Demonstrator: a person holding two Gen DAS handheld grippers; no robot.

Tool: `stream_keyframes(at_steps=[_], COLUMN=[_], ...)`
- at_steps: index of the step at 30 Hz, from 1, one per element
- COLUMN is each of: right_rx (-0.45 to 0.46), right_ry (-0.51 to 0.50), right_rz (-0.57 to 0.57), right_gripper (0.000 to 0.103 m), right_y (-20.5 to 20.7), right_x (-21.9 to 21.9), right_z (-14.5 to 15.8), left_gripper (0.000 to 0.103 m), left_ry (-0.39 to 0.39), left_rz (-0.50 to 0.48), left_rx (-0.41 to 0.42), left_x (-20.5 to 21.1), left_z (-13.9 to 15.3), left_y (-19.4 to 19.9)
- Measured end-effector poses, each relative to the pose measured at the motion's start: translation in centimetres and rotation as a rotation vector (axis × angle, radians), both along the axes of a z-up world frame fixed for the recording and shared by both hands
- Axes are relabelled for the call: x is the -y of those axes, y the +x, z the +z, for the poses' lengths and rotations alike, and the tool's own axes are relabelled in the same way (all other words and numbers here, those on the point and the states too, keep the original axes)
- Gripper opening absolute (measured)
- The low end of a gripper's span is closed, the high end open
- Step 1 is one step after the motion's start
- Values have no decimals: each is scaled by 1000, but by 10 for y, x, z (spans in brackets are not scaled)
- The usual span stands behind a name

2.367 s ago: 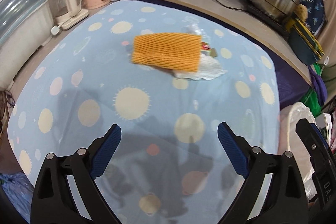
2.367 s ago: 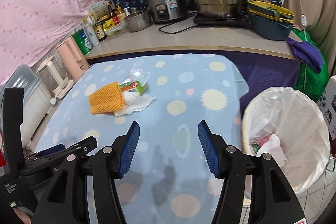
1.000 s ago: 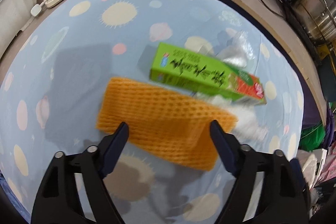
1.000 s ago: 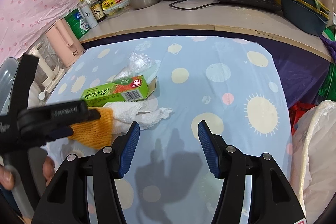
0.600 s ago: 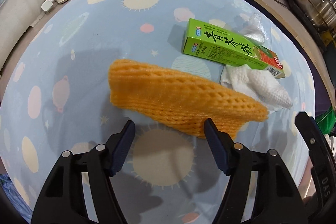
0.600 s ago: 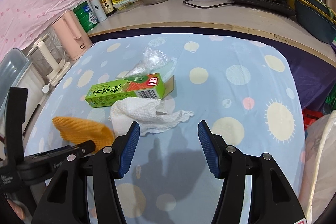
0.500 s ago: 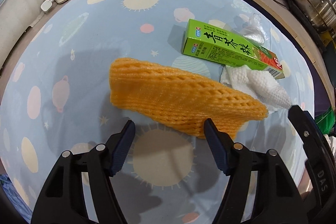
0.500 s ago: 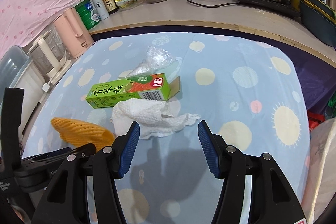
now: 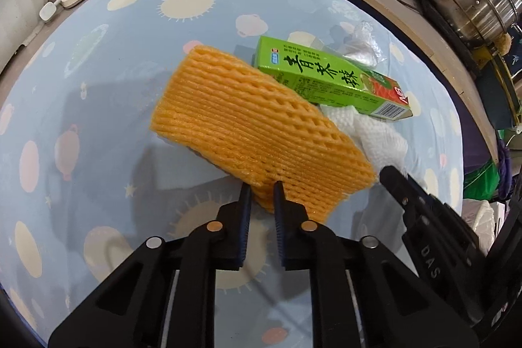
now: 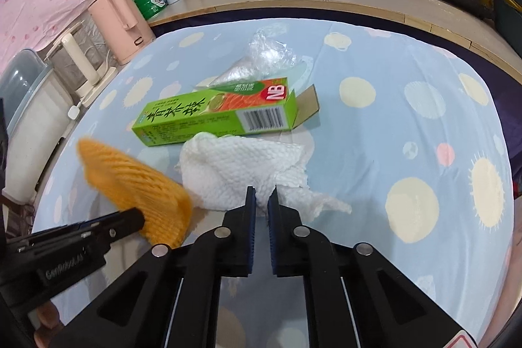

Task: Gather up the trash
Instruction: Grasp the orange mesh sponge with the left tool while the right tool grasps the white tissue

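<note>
- Step in hand, as I judge it: the pick-up, with both grippers just clamped on a piece of trash and nothing carried off yet
- Left gripper (image 9: 262,185): jaws pressed nearly together, pinching the near edge of the foam net (image 9: 257,132); the net fans out ahead of the tips and seems partly raised off the cloth (image 9: 98,93)
- Right gripper (image 10: 261,189): jaws likewise squeezed in, nipping the near fold of the tissue (image 10: 241,168), which lies straight ahead of the tips and trails to their right
- Box (image 10: 215,116): beyond the tissue and touching it, lying flat with its end flap open; not held
- Plastic wrap (image 10: 264,54): farther still, behind the box, loose
- Looks: the net is orange, ribbed and holed, soft and springy; the tissue is white, embossed and crumpled; the box is green card with a barcode; the wrap is clear and crinkled
- Next move, in my view: lift both pieces clear without dragging the box along, and take them to a bin, which is not plainly in sight here
- Risk: the tissue may tear or slip, since only a thin fold is caught
</note>
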State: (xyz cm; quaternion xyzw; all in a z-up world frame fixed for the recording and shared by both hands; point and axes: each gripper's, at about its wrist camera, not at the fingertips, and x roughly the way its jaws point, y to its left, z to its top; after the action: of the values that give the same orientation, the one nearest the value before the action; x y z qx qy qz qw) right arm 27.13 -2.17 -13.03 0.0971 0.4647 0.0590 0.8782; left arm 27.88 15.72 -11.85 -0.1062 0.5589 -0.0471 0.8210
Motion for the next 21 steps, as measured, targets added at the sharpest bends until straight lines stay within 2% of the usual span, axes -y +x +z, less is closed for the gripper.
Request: stream_keyframes(at_steps=[10,21], right_rx=[37,101], right_ry=[26,43], right_rz=[-23,-47], right_gripper=[5,5], right_y=[-47,-105], right_x=[14,32], right_z=[27,66], left_gripper=[9,9], left_ry=[5,19], left_rz=[-48,-95], left_rx=[43,68], left_x=[13,25], left_z=[22,49], left_y=[-26,-80])
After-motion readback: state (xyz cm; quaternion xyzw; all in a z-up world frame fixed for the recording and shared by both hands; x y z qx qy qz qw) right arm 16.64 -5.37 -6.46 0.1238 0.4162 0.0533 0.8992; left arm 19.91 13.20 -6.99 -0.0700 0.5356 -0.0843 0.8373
